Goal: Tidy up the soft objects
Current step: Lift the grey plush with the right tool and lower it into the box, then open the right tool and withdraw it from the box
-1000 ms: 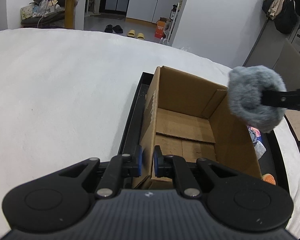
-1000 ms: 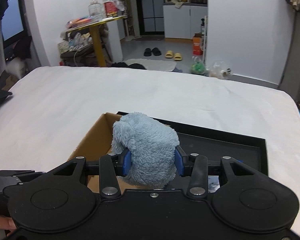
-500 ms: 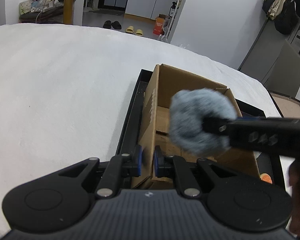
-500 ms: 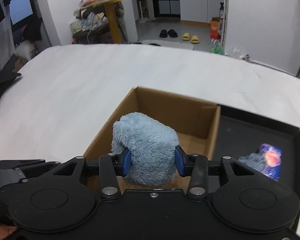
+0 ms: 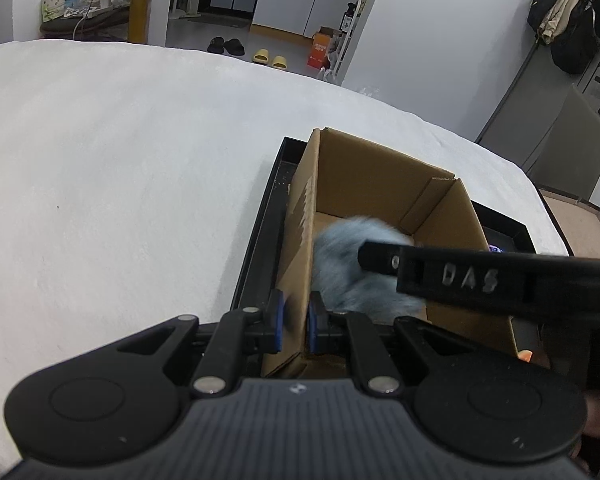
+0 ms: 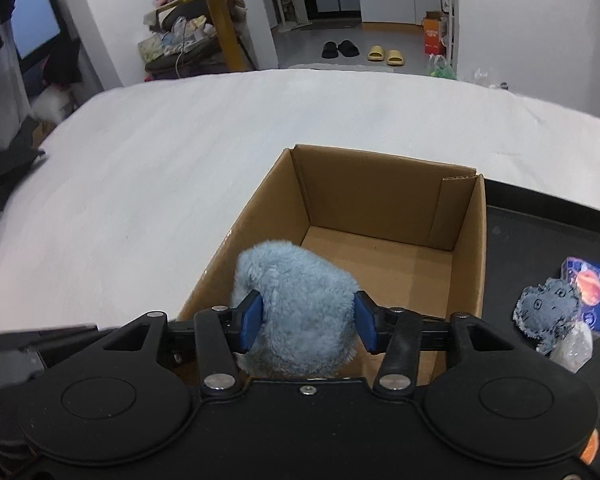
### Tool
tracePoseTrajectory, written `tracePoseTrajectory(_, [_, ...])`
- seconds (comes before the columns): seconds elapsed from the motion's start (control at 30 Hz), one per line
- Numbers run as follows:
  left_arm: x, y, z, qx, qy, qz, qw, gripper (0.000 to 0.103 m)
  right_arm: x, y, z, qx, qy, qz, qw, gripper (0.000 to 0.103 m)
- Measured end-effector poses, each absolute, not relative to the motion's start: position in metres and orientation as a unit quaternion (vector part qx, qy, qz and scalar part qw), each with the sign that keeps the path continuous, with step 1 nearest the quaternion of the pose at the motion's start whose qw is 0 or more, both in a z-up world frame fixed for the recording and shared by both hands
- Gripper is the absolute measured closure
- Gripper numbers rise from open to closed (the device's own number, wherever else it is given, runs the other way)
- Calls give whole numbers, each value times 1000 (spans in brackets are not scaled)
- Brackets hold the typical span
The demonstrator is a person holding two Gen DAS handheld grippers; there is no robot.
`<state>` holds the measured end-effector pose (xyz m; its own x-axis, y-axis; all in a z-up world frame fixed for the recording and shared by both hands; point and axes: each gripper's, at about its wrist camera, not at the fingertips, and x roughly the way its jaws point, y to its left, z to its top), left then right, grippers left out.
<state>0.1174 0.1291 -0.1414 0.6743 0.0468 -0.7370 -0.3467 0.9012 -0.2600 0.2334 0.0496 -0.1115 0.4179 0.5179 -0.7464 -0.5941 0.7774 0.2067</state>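
An open cardboard box (image 5: 388,184) (image 6: 384,192) stands on a black tray (image 5: 260,232) (image 6: 548,248) on the white bed. My left gripper (image 5: 294,326) is shut on the box's near left wall. My right gripper (image 6: 306,322) is shut on a fluffy blue-grey plush (image 6: 296,312) and holds it inside the box, near the left wall; the plush shows blurred in the left wrist view (image 5: 340,268), with one right finger (image 5: 484,276) in front of it.
On the tray right of the box lie a small grey stuffed toy (image 6: 544,312), a blue and orange packet (image 6: 584,284) and a clear plastic bag (image 6: 572,346). The white bedcover (image 5: 120,168) stretches left and behind. Slippers and furniture lie beyond.
My right gripper has carried the plush from above the box's right side leftward and down into the box. My left gripper has kept its hold on the box wall.
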Motion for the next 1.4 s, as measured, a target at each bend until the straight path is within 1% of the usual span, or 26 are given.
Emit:
tracePoseTrajectory(0.03, [118,129,-141,-192,389,110,894,92,234,48,-110,-35,426,332,841,53])
tracePoseTrajectory(0.07, [118,129,-141,-192,391,110,893,92,236,48,-109,-29,424,333,842,47])
tracePoseTrajectory(0.13, [118,129,-140,-191,391,110,894,92,236,43,-102,-14,413,337,846,42])
tracePoseTrajectory(0.17, [119,129,-140,-190,393,109,893,92,236,40,-99,-9,408,339,848,42])
tracePoseTrajectory(0.47, [120,127,-140,-181,394,112,894,93,233,15,-84,-19,385,336,859,42])
tracePoseTrajectory(0.87, [121,120,-136,-149,401,135,894,93,233,-33,-67,5,357,317,879,42])
tracePoseTrajectory(1.4, [123,104,-123,-103,392,162,900,92,236,-118,-95,50,360,269,892,42])
